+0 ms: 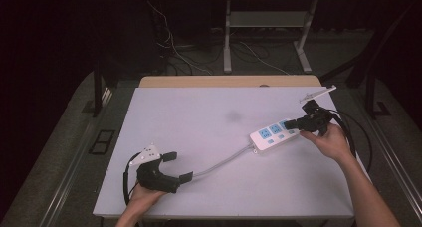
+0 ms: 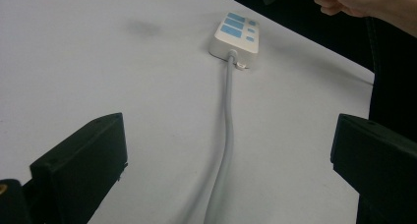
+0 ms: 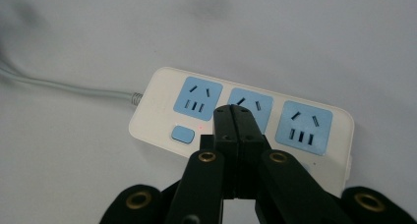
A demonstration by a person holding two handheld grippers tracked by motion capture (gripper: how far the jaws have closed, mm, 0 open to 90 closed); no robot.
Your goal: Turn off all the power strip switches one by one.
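At right of the high view, the right gripper, jaws together, hovers over the white plastic power strip with blue sockets, seemingly to press a switch, while the left gripper waits with jaws apart astride its grey cord.

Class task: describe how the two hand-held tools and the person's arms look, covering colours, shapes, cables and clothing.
Both are black. The left tool has two blocky jaws, a grey three-cornered plate and a looping black cable. The right tool also carries a grey plate and black cables. Forearms are bare, no sleeves visible.

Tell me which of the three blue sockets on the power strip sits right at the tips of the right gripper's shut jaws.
The middle socket on the power strip: the right gripper overlaps its lower edge, while the sockets on either side stand clear.
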